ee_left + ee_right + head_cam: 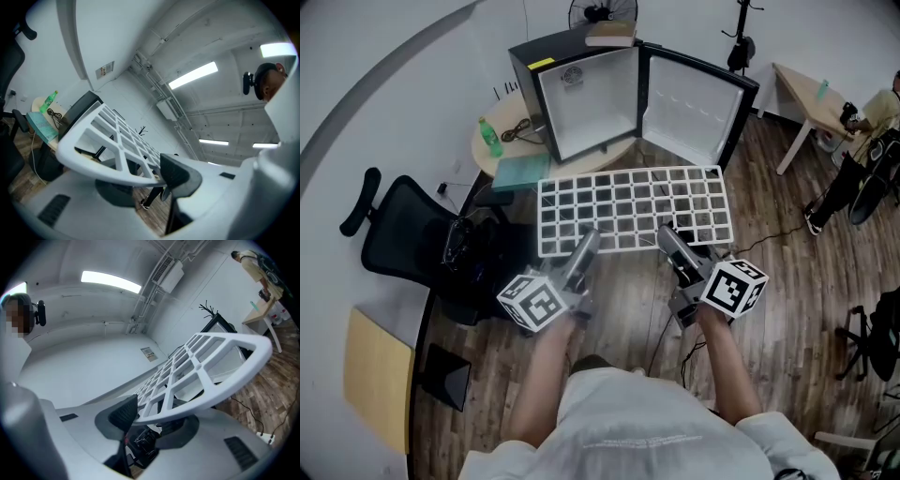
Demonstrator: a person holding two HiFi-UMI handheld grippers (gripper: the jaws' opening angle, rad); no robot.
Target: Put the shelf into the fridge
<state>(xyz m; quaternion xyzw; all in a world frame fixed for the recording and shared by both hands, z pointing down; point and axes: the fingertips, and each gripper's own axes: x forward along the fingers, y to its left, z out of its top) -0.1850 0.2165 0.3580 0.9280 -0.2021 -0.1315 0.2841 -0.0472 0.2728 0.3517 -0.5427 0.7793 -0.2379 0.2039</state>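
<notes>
Two claws, the left claw (584, 242) and the right claw (667, 236), are clamped on the near edge of a white grid shelf (628, 200), which is held level in front of the open fridge (586, 103)

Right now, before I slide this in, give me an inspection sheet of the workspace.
Surface: wooden plank floor; no bench under the work.
Job's things: white plastic grid shelf held in the air before the small black fridge, whose door is open.
Clutter: green bottle and teal folder on round table; book on the fridge.
Grippers: left gripper and right gripper each clamp the shelf's near edge.
Cables: coiled cord on the table; black cable across the floor.
Surroundings: black office chair at left.
</notes>
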